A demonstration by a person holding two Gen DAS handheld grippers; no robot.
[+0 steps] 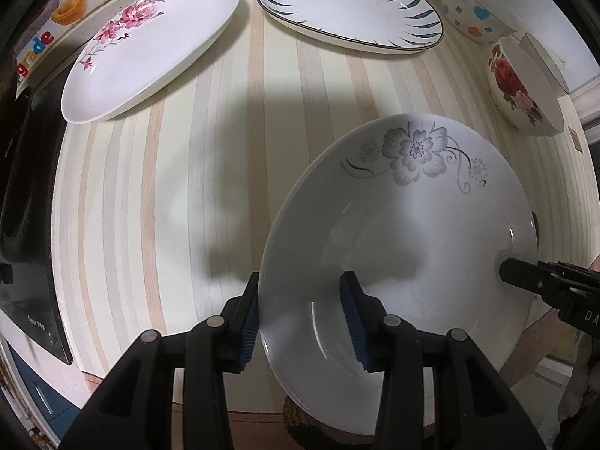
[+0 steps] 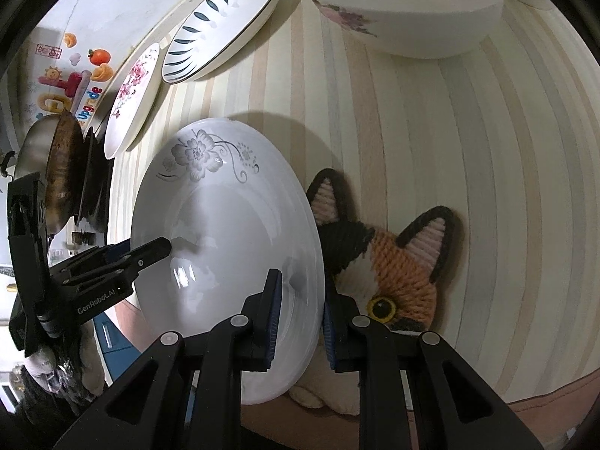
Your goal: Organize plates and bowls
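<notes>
A white plate with a grey flower [image 1: 405, 225] is held tilted above the striped table by both grippers. My left gripper [image 1: 303, 318] is shut on its left rim. My right gripper [image 2: 300, 315] is shut on its right rim [image 2: 225, 247]; the right gripper's finger also shows in the left wrist view [image 1: 525, 273]. A pink-flower plate [image 1: 150, 48] and a blue-leaf plate [image 1: 352, 7] lie at the back. A dotted bowl [image 1: 468, 11] and a rose bowl [image 1: 525, 86] stand at the back right.
A knitted cat-face mat [image 2: 390, 262] lies on the table under the held plate. A large white bowl with a flower [image 2: 408, 7] stands beyond it. A black stove with a wok [image 2: 63, 172] is at the table's left edge.
</notes>
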